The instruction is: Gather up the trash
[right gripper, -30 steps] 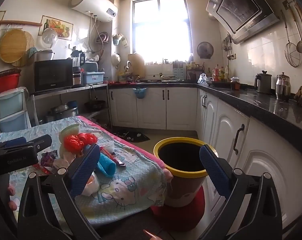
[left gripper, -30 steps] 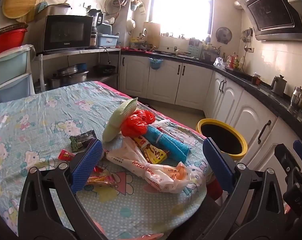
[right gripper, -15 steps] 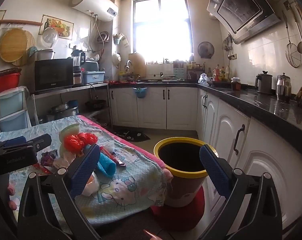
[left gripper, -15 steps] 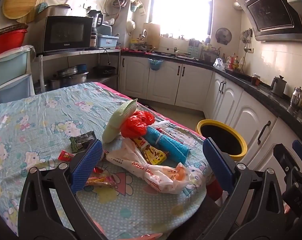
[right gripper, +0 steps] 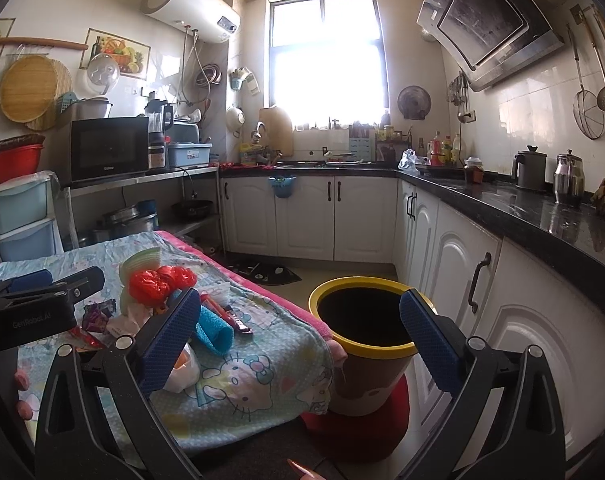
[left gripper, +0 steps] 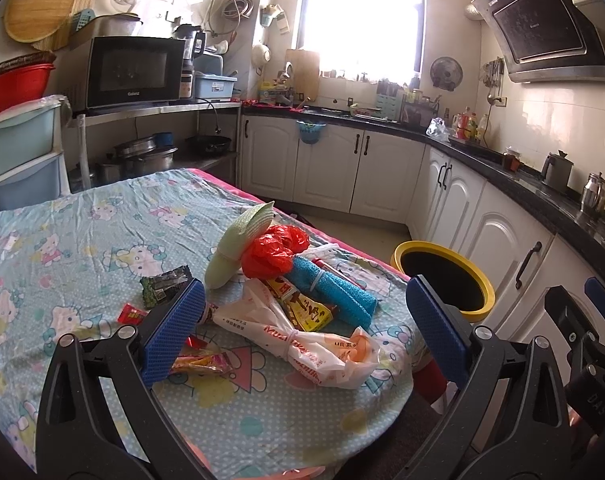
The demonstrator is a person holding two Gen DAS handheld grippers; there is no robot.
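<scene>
Left wrist view only: full trash pile on the surface (left gripper: pixel 62 240), ahead of the left hand-held gripper (left gripper: pixel 302 322) — white printed bag (left gripper: pixel 302 344) between its fingers' line of sight, yellow sachet (left gripper: pixel 306 312), blue foam roll (left gripper: pixel 334 292), red plastic bag (left gripper: pixel 274 252), pale green fan (left gripper: pixel 238 244) beyond; dark wrapper (left gripper: pixel 164 286) and small red wrapper (left gripper: pixel 132 314) beside the left finger.

Right wrist view only: yellow-rimmed bin (right gripper: pixel 366 320) whole, on the floor directly ahead of the right hand-held gripper (right gripper: pixel 298 326), against the surface's edge.

Left hand-held gripper: spread wide, holding nothing, above the surface, tilted down.

Right hand-held gripper: spread wide, empty, level, off the surface's edge.
</scene>
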